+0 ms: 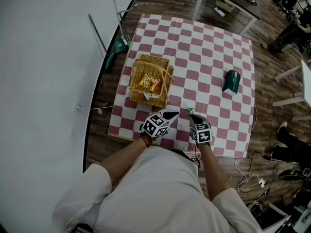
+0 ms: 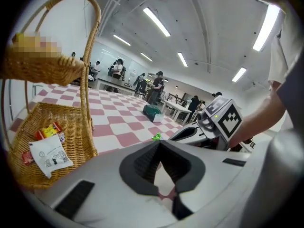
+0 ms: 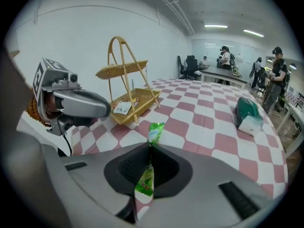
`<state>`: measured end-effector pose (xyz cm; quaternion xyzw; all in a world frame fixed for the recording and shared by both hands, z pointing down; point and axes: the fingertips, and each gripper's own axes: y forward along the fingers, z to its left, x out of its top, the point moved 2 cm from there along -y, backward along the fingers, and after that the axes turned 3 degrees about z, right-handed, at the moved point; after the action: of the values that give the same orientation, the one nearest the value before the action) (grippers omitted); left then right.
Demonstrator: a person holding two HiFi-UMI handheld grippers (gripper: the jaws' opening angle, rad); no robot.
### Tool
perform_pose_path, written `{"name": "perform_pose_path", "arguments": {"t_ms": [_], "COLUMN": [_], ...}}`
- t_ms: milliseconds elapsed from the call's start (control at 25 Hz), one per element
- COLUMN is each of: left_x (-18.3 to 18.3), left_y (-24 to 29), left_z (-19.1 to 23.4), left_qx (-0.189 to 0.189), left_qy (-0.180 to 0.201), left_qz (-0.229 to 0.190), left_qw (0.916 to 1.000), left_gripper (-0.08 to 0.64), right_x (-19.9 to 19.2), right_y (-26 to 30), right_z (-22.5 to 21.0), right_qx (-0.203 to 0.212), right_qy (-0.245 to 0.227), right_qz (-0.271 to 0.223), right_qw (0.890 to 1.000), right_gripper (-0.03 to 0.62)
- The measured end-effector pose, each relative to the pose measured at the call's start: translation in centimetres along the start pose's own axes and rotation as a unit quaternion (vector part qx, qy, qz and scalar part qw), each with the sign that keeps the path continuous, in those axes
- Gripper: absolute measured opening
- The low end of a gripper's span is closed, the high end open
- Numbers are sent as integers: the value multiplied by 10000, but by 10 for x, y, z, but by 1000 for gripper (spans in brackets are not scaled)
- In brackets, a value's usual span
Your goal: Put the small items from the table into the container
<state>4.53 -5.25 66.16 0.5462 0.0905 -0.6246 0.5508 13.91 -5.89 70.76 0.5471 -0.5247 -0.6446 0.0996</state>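
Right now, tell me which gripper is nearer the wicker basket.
Left. The left gripper sits just off the wicker basket's near corner; the right gripper, holding a green packet, is farther out to its right.

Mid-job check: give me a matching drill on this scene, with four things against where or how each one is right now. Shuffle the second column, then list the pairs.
Column one
1. green sachet
2. wicker basket
3. dark green pack
4. left gripper

Column two
A. lying on the checked cloth, right side
B. shut, nothing in it
C. pinched in the right gripper
D. on the left side, with packets inside

Pairs: 1-C, 2-D, 3-A, 4-B
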Motion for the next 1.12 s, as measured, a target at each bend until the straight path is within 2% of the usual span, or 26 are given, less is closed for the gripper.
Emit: {"name": "perform_pose_path", "arguments": {"t_ms": [360, 680, 960, 1120], "left_x": [47, 108, 154, 171], "left_y": [-36, -75, -111, -128], "left_z": [-7, -42, -76, -91], "left_qx": [78, -80, -58, -33], "left_qy": [-54, 83, 661, 865], "left_qz": [-644, -1330, -1806, -2007], "left_qw": [9979, 9910, 9813, 9758], "left_gripper": [9, 8, 9, 8], "right_x": [58, 112, 141, 152], "right_y": [-69, -141, -192, -220], "right_z": [17, 41, 62, 72], "right_qx": [108, 65, -16, -108], "right_qy": [245, -52, -267, -362], "right_qz": [-1181, -2174, -2833, -3144], "right_qw": [9926, 9761, 9587, 9486], "right_gripper": [28, 26, 23, 21]}}
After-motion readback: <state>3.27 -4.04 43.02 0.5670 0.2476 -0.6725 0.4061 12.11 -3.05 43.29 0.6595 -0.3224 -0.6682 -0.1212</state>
